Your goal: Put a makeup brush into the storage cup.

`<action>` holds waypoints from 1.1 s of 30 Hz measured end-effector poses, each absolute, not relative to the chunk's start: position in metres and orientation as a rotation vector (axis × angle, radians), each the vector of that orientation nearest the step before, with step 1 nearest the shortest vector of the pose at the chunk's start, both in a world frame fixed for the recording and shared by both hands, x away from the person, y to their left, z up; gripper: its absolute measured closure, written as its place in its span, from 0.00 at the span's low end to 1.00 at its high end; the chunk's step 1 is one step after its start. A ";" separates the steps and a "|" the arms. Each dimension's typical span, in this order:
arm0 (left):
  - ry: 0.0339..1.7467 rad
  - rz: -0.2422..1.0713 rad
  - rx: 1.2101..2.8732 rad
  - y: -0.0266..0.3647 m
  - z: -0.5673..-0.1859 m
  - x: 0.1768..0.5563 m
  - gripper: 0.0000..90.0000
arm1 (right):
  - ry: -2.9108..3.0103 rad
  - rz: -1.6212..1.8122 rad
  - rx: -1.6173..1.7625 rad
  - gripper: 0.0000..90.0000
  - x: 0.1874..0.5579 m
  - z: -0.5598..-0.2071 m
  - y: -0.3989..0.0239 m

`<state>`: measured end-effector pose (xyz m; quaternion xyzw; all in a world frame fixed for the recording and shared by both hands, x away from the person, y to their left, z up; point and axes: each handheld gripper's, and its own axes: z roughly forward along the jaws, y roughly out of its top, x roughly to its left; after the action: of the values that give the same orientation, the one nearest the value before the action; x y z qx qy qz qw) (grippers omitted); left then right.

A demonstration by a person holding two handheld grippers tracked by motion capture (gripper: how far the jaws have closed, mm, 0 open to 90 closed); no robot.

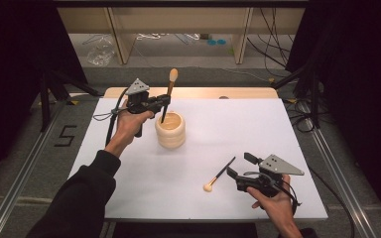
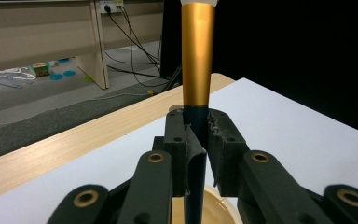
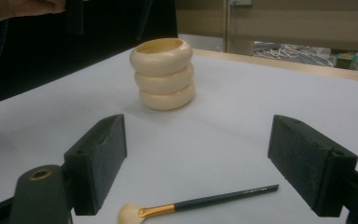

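A cream ribbed cup (image 1: 170, 130) stands mid-table, also the cup (image 3: 164, 74) in the right gripper view. My left gripper (image 1: 162, 102) is shut on a makeup brush (image 1: 169, 91), held upright with its bristle head up and its dark handle tip over the cup's mouth. The left gripper view has the pads clamped on the brush's handle (image 2: 196, 79) just below the gold ferrule, with the cup's rim (image 2: 216, 205) beneath. A second brush (image 1: 220, 174) lies flat on the white table. My right gripper (image 1: 238, 165) stands open just right of it; that brush (image 3: 200, 204) lies between its jaws.
The white board (image 1: 129, 163) covers the table, with a wooden strip (image 1: 193, 92) along its far edge. Metal rails run down both sides. Shelving, cables and floor clutter lie beyond the table.
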<state>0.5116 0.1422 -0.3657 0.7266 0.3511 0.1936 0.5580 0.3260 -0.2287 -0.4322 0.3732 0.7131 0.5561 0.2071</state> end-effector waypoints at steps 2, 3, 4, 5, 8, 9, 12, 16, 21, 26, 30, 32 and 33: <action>0.827 0.457 1.718 0.141 -0.368 0.514 0.87 | 1.986 1.548 1.043 0.23 0.326 -0.432 -0.229; 0.835 0.457 1.719 0.140 -0.369 0.514 0.87 | 1.986 1.548 1.043 0.23 0.326 -0.432 -0.229; 0.835 0.458 1.719 0.140 -0.370 0.514 0.87 | 1.985 1.547 1.043 0.23 0.326 -0.432 -0.229; 0.829 0.462 1.724 0.139 -0.371 0.515 0.87 | 2.000 1.516 1.051 0.23 0.325 -0.431 -0.230; 0.830 0.464 1.726 0.138 -0.374 0.517 0.87 | 1.987 1.547 1.043 0.23 0.326 -0.432 -0.229; 0.833 0.465 1.723 0.137 -0.374 0.517 0.87 | 1.986 1.548 1.041 0.23 0.326 -0.432 -0.229; 0.833 0.468 1.719 0.137 -0.377 0.519 0.87 | 1.987 1.547 1.043 0.23 0.326 -0.432 -0.229; 0.846 0.466 1.712 0.138 -0.381 0.521 0.87 | 1.988 1.546 1.042 0.23 0.326 -0.432 -0.229; 0.845 0.464 1.721 0.137 -0.387 0.521 0.87 | 1.984 1.533 1.048 0.23 0.326 -0.432 -0.229; 0.862 0.462 1.722 0.138 -0.393 0.521 0.87 | 1.986 1.533 1.047 0.23 0.326 -0.432 -0.229; 0.871 0.461 1.721 0.138 -0.397 0.521 0.87 | 1.996 1.523 1.047 0.23 0.325 -0.431 -0.230; 0.870 0.461 1.732 0.137 -0.399 0.520 0.87 | 1.984 1.532 1.046 0.23 0.326 -0.432 -0.229; 0.869 0.459 1.733 0.137 -0.401 0.520 0.87 | 1.985 1.533 1.046 0.23 0.326 -0.432 -0.229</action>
<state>0.5197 0.1367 -0.4005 0.7302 0.3662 0.1935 0.5434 0.3260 -0.2292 -0.4321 0.3762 0.7141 0.5515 0.2107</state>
